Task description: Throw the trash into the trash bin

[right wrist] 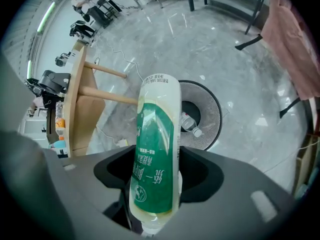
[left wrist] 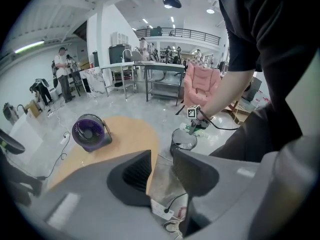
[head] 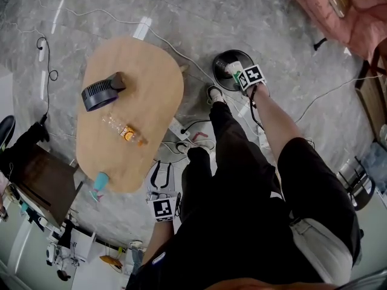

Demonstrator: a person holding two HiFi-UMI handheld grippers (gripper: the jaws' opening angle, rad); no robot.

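Note:
My right gripper (head: 239, 75) is shut on a green-labelled plastic bottle (right wrist: 156, 149) and holds it right above the black mesh trash bin (right wrist: 212, 115) on the floor. A clear bottle (right wrist: 189, 124) lies inside the bin. My left gripper (left wrist: 161, 170) hangs low beside the wooden table (head: 151, 95), open, with nothing between its jaws. On the table lie a clear bottle with an orange label (head: 124, 130) and a teal cup (head: 100, 181) at the near edge. In the left gripper view the bin (left wrist: 184, 142) stands past the table, with the right gripper (left wrist: 198, 124) over it.
A dark purple desk fan (head: 101, 92) stands on the table's far end. A power strip and cables (head: 184, 139) lie on the marble floor between table and bin. A pink armchair (head: 338, 11) stands at the back right. People stand far off near metal tables (left wrist: 62, 71).

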